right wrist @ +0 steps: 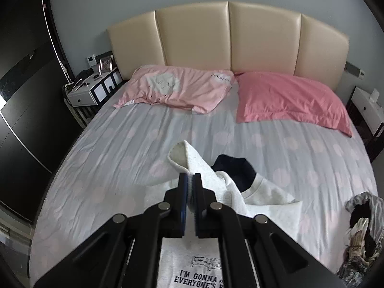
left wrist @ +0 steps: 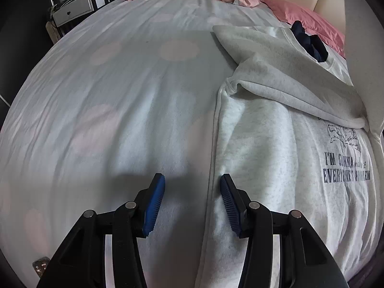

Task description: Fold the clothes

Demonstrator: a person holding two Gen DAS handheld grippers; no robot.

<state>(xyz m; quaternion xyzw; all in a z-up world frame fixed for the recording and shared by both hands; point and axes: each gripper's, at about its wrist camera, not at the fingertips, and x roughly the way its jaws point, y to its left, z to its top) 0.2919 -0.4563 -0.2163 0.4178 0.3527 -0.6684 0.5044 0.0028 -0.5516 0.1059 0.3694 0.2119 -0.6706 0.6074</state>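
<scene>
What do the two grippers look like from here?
Both match: the left gripper and right gripper have black angular plastic linkages with round silver pivot pins, silver rails beneath, and blue ribbed pads lining the fingers. No cables, markings, sleeves or hands show.

right tool (right wrist: 190, 180) clamped on grey sweatshirt (right wrist: 242, 199) sleeve, lifted over dotted bed (right wrist: 120, 148), pink pillows (right wrist: 288, 98) beyond

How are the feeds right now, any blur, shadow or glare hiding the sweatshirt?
Left wrist view: sharp, strong fisheye bulge; the left gripper casts a dark shadow on the sheet beside the sweatshirt edge. Right wrist view: slightly soft, dim corners, sheen on the headboard, print legible.
</scene>
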